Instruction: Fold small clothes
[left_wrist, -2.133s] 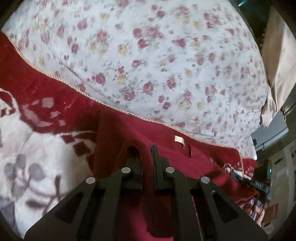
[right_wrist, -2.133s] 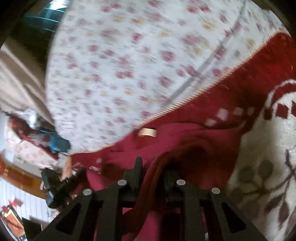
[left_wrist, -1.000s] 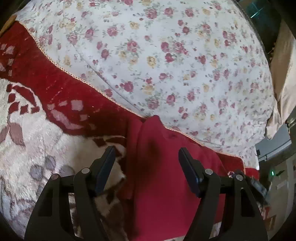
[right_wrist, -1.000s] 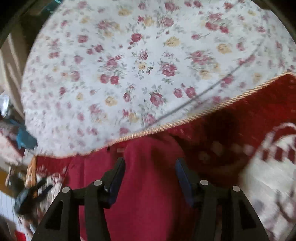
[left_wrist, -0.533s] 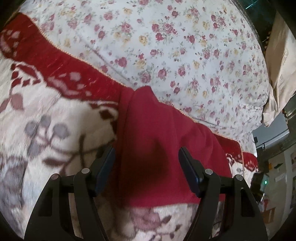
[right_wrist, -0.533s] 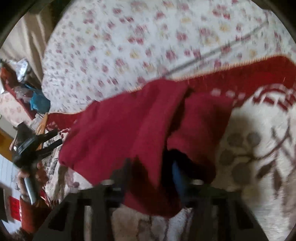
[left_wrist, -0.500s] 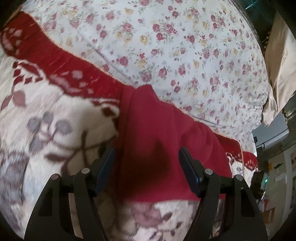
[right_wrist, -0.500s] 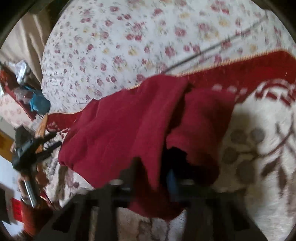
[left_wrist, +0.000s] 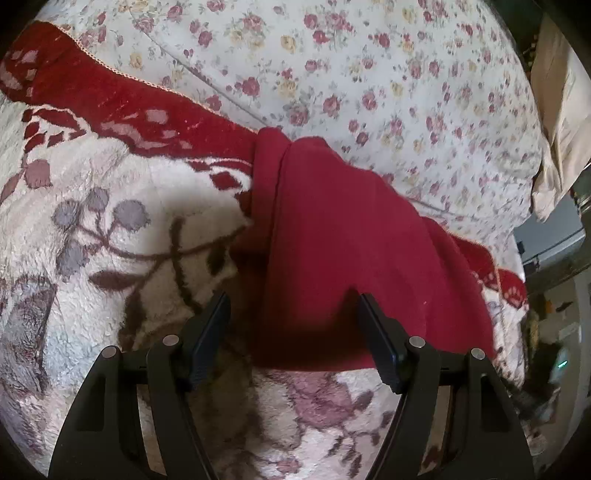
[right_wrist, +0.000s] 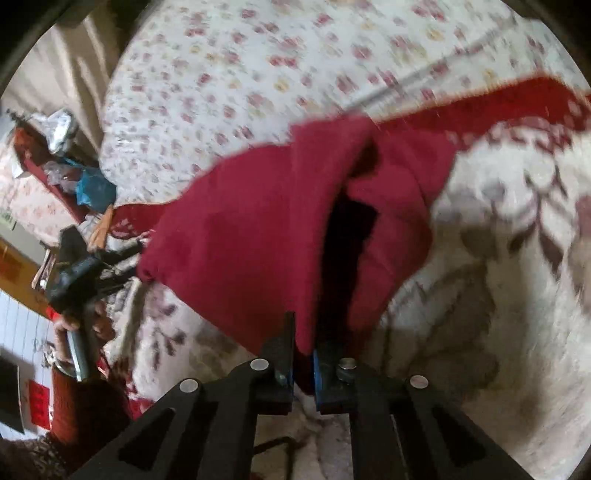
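Crimson knit fabric, a small red garment (right_wrist: 240, 236), lies partly folded on a fleecy cream blanket (left_wrist: 110, 206) with a dark red border, spread over a bed with a rose-print quilt (left_wrist: 369, 74). In the right wrist view, the right tongs (right_wrist: 303, 354) are pinched shut on the garment's near edge, lifting it so the cloth hangs in a loose flap with a dark hollow beneath. That view is blurred. In the left wrist view, the left tongs (left_wrist: 295, 336) stand open just above the garment's near hem, one finger on either side, gripping nothing. The person's left hand (right_wrist: 85, 314) shows at the far left of the right view, holding the other tool.

Risks, as a judgement: only one edge is held, and by a thin pinch, so the knit could slip free mid-fold. With the left tongs not pinning anything, the whole garment may drag across the fleece instead of creasing, leaving a crooked fold. The lifted flap appears doubled over, so two layers might be caught together. The fleece may also snag the cloth.
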